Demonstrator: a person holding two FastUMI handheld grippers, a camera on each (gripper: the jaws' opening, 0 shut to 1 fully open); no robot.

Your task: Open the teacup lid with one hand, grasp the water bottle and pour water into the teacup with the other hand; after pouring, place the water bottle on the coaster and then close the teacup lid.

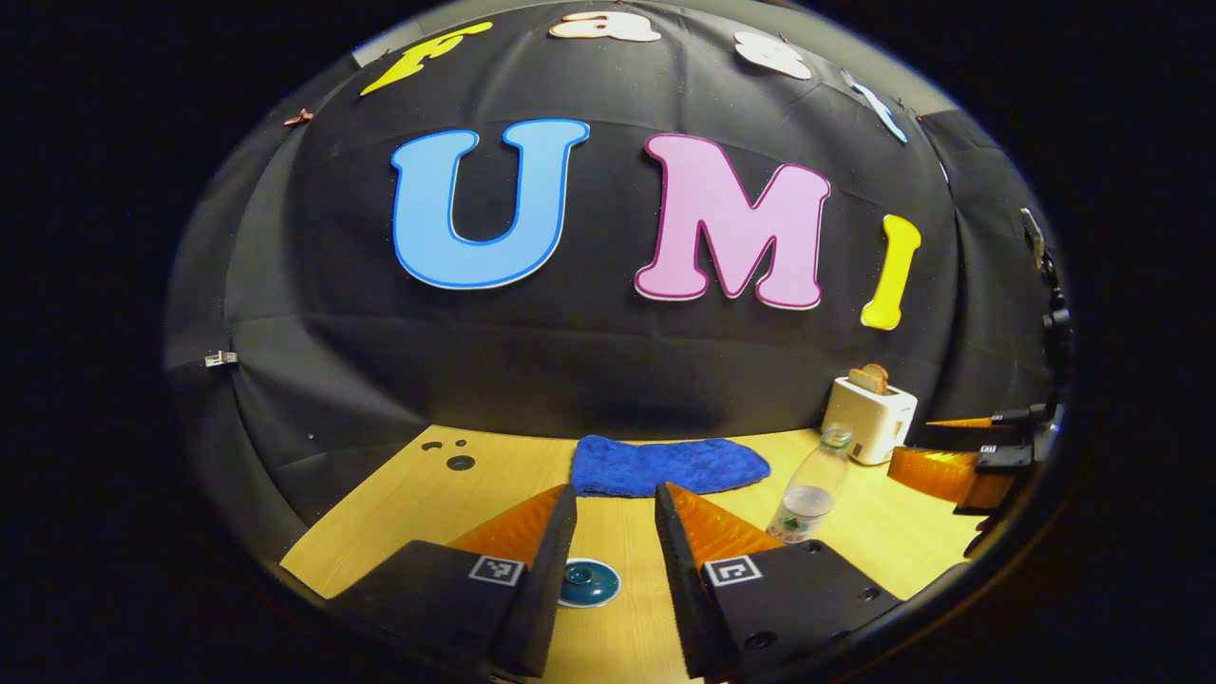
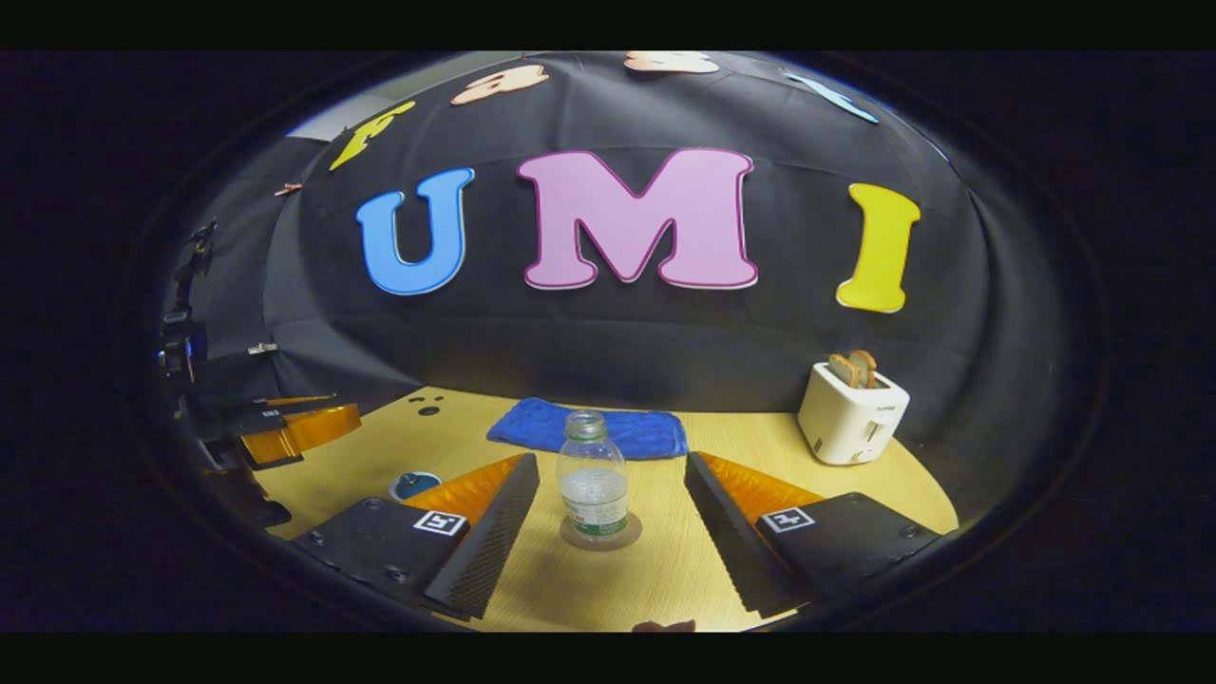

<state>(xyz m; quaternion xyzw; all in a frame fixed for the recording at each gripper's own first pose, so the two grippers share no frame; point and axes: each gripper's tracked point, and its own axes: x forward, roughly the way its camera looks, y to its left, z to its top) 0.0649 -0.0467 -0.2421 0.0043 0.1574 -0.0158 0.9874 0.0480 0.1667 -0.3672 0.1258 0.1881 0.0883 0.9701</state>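
In the left gripper view, the left gripper hangs over the wooden table with its two fingers spread wide, nothing between them; below the gap, slightly left of its middle, sits the dark teal teacup lid with its small knob up, and whether a cup lies under it cannot be made out. Farther off lies a folded blue cloth against the booth wall, and to the right of it the clear water bottle stands with a little water in its lower part and no cap visible on its neck. Behind the bottle, at the far right, a white toaster holds slices of bread. In the right gripper view, the right gripper is likewise spread apart, its fingers flanking the water bottle without touching it. The bottle stands upright on a round brown coaster. The teacup lid shows near the left, beyond the left finger, and the other gripper sits at the far left edge. The blue cloth lies just behind the bottle, and the toaster stands at the far right.
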